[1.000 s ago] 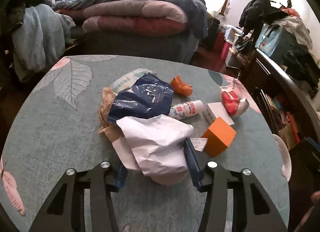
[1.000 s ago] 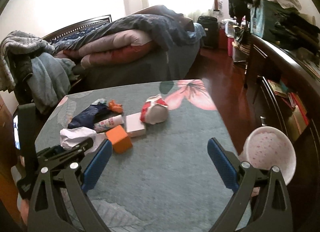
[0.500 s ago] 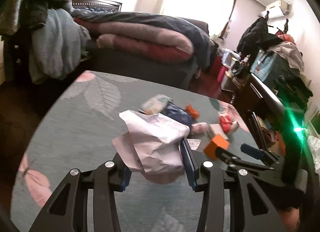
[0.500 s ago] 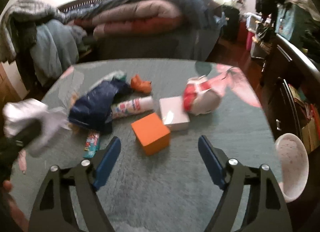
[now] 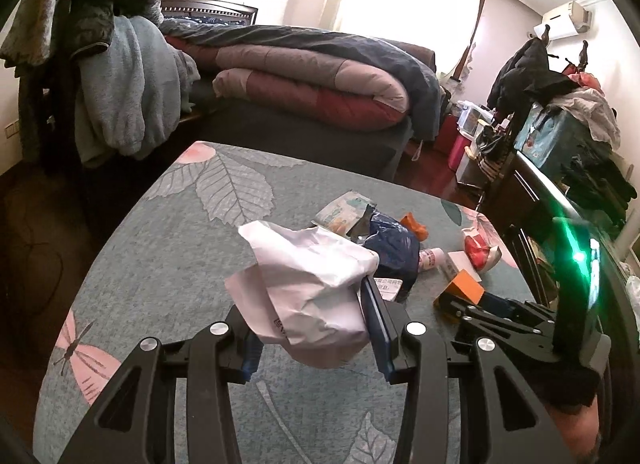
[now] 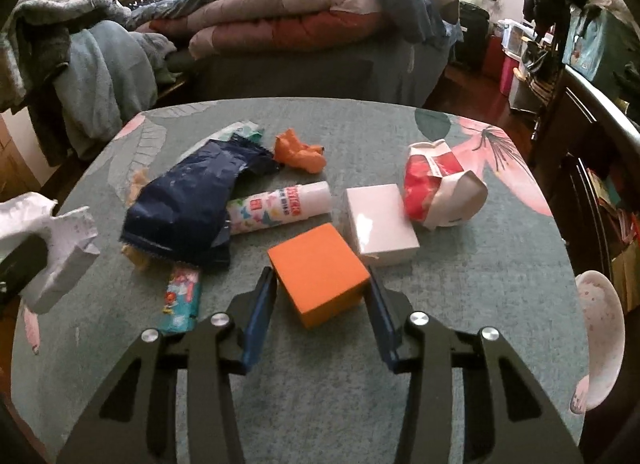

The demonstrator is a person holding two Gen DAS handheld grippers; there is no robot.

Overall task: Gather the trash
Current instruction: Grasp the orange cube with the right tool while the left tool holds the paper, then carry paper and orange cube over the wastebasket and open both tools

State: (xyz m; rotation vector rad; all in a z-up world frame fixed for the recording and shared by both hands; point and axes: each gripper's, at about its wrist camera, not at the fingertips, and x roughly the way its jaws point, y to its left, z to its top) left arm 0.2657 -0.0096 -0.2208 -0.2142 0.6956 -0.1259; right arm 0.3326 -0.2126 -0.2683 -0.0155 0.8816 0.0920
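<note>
— Now holding what, on the left?

— Clamping the crumpled white paper [image 5: 308, 296] in the left gripper [image 5: 314, 328], blue pads pressing in from both sides, carrying it clear above the table [image 5: 168, 264]. Also showing at the left edge of the right wrist view [image 6: 52, 240].

— And on the right?

— Straddling the orange box [image 6: 318, 272] with the right gripper [image 6: 318, 304], jaws standing apart, one pad at each side of the box. Touching it or not, cannot tell. Box sitting on the near middle of the table.

— Lying around it?

— Resting just beyond the box on its right, a white box [image 6: 378, 230], and touching that one's far right corner, a crushed red and white cup [image 6: 440, 188]. Lying left of the white box, a white tube [image 6: 280, 206] with colourful print, its left end tucked under a dark blue wrapper [image 6: 188, 208]. Sitting farther back, a scrunched orange scrap [image 6: 300, 150] and a pale green packet [image 6: 240, 132] poking out behind the blue wrapper. Lying near left of the orange box, a small teal sachet [image 6: 182, 300].

— Past the table?

— Hanging off the near right edge, a speckled white bowl [image 6: 600, 336]. Filling the far side, a bed [image 6: 304, 16] piled with folded quilts.
</note>
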